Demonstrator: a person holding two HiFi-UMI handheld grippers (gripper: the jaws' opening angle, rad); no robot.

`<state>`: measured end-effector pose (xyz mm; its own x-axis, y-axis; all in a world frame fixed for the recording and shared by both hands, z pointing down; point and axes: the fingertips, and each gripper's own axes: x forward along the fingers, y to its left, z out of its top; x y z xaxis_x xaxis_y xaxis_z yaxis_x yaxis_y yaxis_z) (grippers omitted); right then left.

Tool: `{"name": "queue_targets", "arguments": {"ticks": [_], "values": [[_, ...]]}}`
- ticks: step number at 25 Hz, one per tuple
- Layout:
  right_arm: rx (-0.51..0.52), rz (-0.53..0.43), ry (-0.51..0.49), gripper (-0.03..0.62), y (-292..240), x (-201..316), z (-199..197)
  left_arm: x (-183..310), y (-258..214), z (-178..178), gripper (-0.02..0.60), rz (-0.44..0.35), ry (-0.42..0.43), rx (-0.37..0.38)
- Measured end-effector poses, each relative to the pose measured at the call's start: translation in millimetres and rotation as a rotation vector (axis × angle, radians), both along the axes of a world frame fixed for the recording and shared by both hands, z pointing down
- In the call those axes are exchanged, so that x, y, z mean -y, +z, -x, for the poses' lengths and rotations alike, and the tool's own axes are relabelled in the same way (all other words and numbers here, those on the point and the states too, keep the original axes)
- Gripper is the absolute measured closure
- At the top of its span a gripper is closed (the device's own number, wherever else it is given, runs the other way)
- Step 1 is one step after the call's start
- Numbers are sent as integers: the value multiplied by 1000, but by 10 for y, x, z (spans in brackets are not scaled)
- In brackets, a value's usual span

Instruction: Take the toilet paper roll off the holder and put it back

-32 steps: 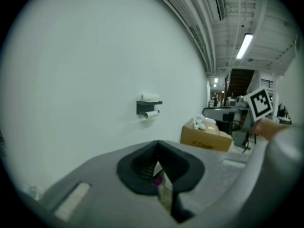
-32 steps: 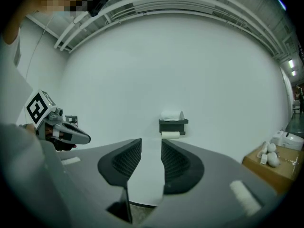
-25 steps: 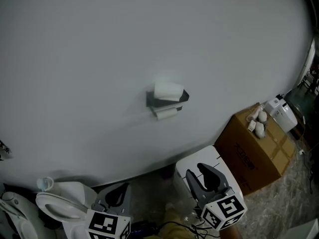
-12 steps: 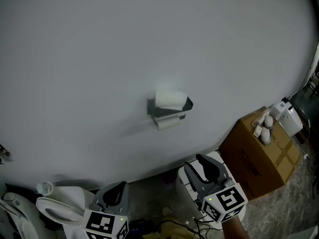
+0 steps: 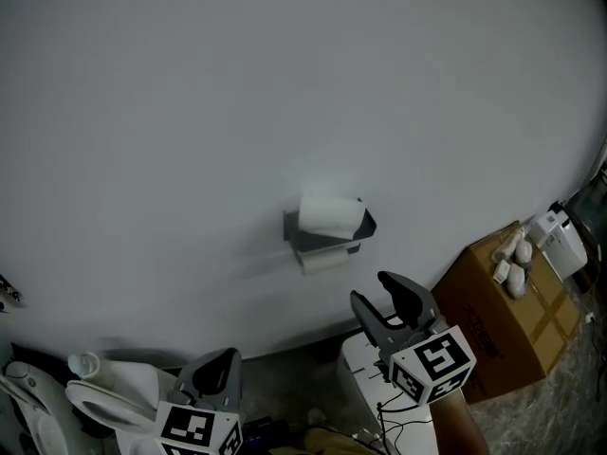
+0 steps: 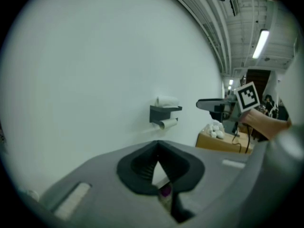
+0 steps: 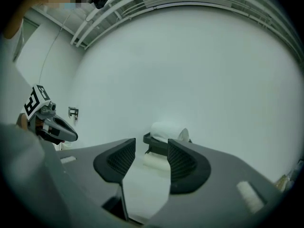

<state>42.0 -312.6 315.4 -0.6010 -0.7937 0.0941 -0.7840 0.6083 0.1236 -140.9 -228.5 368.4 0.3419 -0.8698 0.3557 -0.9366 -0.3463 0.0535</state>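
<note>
The white wall [image 5: 285,83] filled most of the head view, with the dark holder [image 5: 327,238] fixed to it near the middle. A cardboard box [image 5: 512,311] stood below and to the right of the holder, with a few small white things [image 5: 513,259] lying on top of it. A white toilet [image 5: 109,401] sat well below and to the left of the holder. The right gripper [image 5: 389,303] hung just below and to the right of the holder, pointed at it but apart from it. Its fingers [image 7: 183,163] were spreading open with nothing between them. The left gripper [image 5: 216,373] was low and to the left of the holder, its fingers [image 6: 138,164] closed tip to tip on nothing. The toilet paper roll [image 5: 329,214] lay on its side on top of the holder, and a second roll [image 5: 322,261] hung under it
</note>
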Motion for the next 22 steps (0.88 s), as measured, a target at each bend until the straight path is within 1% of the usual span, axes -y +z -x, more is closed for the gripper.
{"name": "queue_targets", "arguments": {"ticks": [5, 10, 15, 19, 22], "values": [[-51, -33, -40, 379, -81, 354, 32, 196, -6, 17, 586, -3, -43, -1], [-99, -41, -70, 364, -123, 661, 72, 370, -43, 17, 586, -17, -79, 2], [-163, -84, -109, 350, -164, 962, 134, 508, -39, 28, 586, -21, -115, 2], [-237, -80, -149, 330, -128, 1155, 160, 612, -56, 27, 586, -29, -141, 0], [-265, -103, -184, 318, -141, 1288, 200, 685, -63, 29, 586, -34, -157, -2]]}}
